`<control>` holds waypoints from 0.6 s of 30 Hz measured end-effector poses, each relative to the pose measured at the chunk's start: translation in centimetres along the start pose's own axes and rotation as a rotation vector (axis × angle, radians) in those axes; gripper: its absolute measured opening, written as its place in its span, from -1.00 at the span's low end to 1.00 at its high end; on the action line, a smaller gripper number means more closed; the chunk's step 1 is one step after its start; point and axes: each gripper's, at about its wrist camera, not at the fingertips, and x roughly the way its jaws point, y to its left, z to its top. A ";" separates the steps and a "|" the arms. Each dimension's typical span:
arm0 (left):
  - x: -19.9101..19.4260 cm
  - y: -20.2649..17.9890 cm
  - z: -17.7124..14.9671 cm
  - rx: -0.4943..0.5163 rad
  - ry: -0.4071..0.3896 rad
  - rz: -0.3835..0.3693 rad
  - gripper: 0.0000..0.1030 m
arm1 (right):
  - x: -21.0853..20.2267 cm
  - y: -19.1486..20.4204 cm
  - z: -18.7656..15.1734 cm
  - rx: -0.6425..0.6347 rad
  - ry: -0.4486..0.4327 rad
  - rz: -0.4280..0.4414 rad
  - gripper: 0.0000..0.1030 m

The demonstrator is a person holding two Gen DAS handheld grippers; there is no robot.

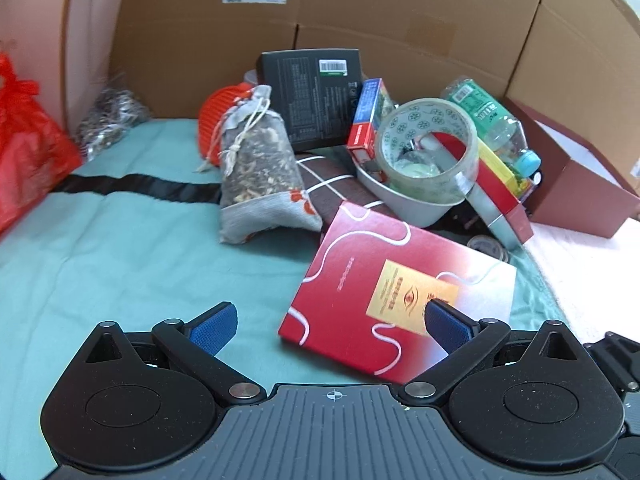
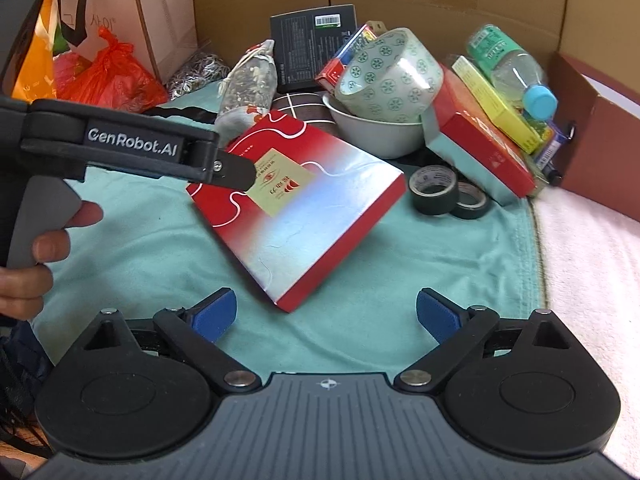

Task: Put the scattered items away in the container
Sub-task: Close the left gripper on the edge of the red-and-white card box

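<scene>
A flat red and silver box (image 1: 400,300) (image 2: 296,208) with a yellow label lies tilted on the teal cloth (image 1: 120,248). My left gripper (image 1: 328,322) is open. Its right pad (image 1: 444,320) sits over the box's label, and its left pad stands over bare cloth. In the right wrist view the left gripper (image 2: 240,172) reaches in from the left, its tip over the box's label, with a hand on its handle. My right gripper (image 2: 326,312) is open just short of the box's near corner, with only cloth between its fingers.
Behind the box stand a white bowl (image 2: 376,132) with a big tape roll (image 2: 388,76), a herb sachet (image 1: 256,164), a dark box (image 1: 312,96), a plastic bottle (image 2: 516,72), small boxes and two small tape rolls (image 2: 436,188). A maroon open box (image 2: 592,128) is at the right. Cardboard walls the back; bags are at left.
</scene>
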 end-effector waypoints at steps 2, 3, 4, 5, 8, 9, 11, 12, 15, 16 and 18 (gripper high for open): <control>0.4 0.4 0.3 0.002 0.006 -0.025 0.99 | 0.2 0.2 0.1 -0.001 -0.006 0.012 0.81; 0.6 0.6 0.5 0.004 0.009 -0.037 0.99 | 0.4 0.3 0.2 -0.002 -0.008 0.017 0.78; 0.7 0.7 0.7 0.007 0.010 -0.043 0.99 | 0.5 0.4 0.3 -0.004 -0.009 0.021 0.76; 0.9 0.9 0.9 0.010 0.013 -0.046 0.99 | 0.7 0.5 0.4 -0.008 -0.009 0.026 0.76; 1.5 1.2 1.3 0.030 0.019 -0.049 0.99 | 0.9 0.9 0.6 -0.022 -0.019 0.044 0.68; 1.6 1.3 1.4 0.036 0.022 -0.059 0.99 | 1.0 1.0 0.7 -0.025 -0.019 0.048 0.64; 2.0 1.4 1.6 0.048 0.036 -0.090 0.94 | 1.3 1.1 0.8 -0.028 -0.016 0.047 0.61; 2.2 1.3 1.7 0.058 0.045 -0.108 0.93 | 1.5 1.1 0.9 -0.028 -0.015 0.045 0.59; 3.0 0.9 1.8 0.082 0.074 -0.153 0.87 | 1.6 0.8 1.1 -0.027 -0.016 0.039 0.57; 3.2 0.8 1.8 0.084 0.080 -0.171 0.85 | 1.6 0.7 1.1 -0.028 -0.018 0.037 0.56; 3.4 0.6 1.8 0.090 0.093 -0.200 0.83 | 1.6 0.4 1.2 -0.034 -0.021 0.032 0.56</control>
